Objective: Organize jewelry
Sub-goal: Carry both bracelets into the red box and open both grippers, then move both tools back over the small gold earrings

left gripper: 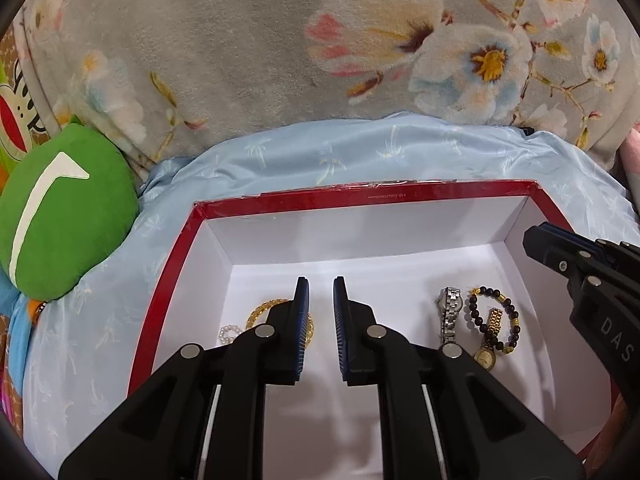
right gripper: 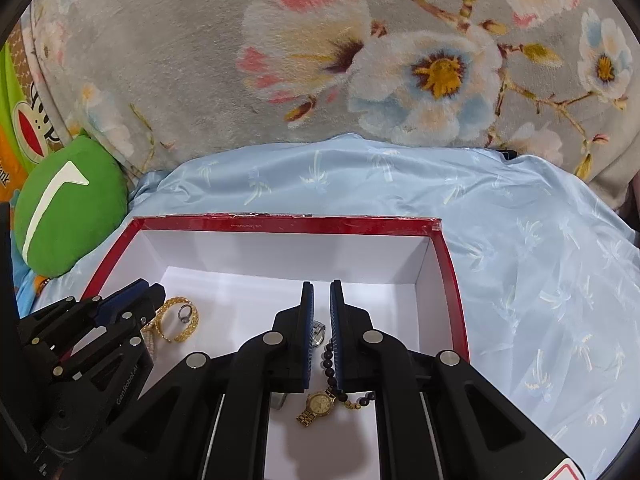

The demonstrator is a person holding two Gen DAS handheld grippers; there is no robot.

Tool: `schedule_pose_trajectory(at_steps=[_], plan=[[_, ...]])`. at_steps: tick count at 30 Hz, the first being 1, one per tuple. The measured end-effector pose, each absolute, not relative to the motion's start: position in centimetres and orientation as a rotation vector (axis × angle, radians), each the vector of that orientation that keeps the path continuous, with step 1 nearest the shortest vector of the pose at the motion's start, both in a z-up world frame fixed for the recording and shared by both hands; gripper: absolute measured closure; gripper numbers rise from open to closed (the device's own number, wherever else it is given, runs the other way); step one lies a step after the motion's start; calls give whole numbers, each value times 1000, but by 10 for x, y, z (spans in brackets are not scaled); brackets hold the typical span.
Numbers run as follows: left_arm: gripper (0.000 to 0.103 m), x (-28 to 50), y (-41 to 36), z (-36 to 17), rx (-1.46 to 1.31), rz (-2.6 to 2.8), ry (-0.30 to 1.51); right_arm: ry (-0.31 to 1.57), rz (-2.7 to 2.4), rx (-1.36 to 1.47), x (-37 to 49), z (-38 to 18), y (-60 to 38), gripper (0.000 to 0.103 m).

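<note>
A red box with a white inside lies on light blue cloth. In it lie a gold bangle with a silver ring inside it, a small pearl ring, a silver watch, a black bead bracelet and a small gold watch. My left gripper is open and empty above the box floor, beside the bangle. My right gripper hangs over the watches with its jaws slightly apart, holding nothing.
A green plush cushion lies left of the box. A grey floral blanket rises behind. The blue cloth spreads to the right of the box.
</note>
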State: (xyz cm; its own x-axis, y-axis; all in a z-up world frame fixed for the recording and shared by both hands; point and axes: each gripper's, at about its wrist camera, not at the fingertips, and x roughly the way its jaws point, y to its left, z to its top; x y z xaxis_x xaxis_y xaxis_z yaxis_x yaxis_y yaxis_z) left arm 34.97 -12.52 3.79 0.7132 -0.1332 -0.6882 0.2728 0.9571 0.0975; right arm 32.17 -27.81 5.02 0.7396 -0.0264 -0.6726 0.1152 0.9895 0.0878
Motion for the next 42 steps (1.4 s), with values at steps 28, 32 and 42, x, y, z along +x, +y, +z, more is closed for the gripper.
schedule_pose_trajectory(at_steps=[28, 32, 42], plan=[[57, 251, -62, 71, 136, -177, 684, 633, -40, 100, 170, 60, -250, 80], [53, 204, -36, 63, 121, -191, 702, 649, -6, 110, 101, 44, -240, 79], [53, 110, -2, -16, 101, -210, 890, 749, -49, 160, -9, -24, -233, 76]])
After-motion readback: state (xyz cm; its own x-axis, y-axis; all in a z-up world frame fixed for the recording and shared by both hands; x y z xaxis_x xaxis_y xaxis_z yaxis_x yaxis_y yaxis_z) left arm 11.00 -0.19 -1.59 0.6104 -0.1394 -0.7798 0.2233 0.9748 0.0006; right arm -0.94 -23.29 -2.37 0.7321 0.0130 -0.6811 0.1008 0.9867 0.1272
